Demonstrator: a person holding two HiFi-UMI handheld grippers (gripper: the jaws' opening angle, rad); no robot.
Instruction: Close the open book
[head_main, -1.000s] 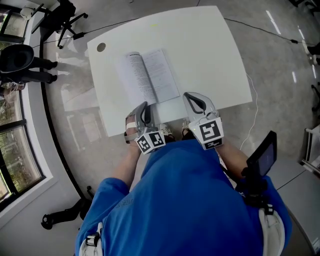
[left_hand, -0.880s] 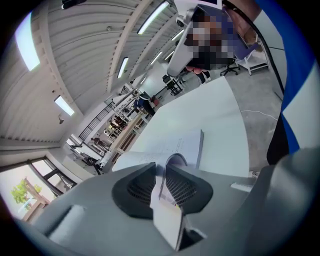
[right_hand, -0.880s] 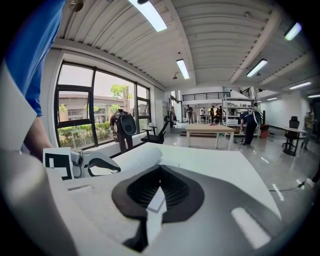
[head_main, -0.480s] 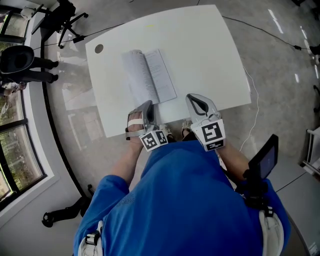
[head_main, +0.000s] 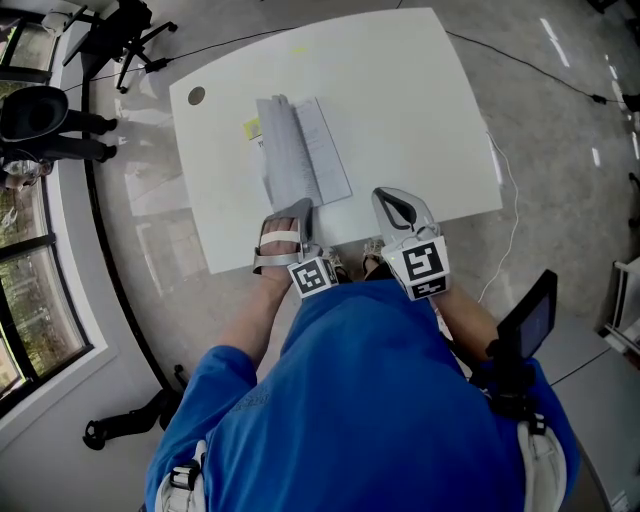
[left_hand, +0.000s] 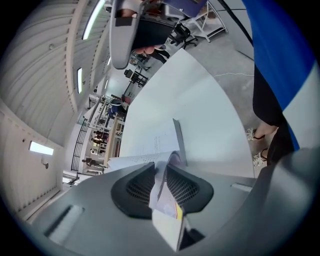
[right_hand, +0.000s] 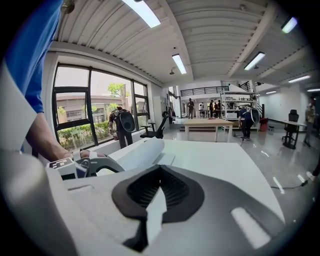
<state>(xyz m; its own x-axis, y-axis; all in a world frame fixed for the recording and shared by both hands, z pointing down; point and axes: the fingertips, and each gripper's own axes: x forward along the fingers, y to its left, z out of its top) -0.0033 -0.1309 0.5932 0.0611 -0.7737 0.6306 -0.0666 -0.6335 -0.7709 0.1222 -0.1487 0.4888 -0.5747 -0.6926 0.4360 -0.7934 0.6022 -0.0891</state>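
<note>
The book lies on the white table, towards the person's left, with its left half raised and folded over towards the right half, so it stands half shut. The left tongs pinch the near edge of that raised half, their jaws having just eased a little wider with the pages between them. The right tongs are closed on nothing above the table's near edge, just right of the book

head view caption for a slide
Book half closed on the white table, its left pages between the left gripper's just-opening jaws; right gripper empty nearby.
</note>
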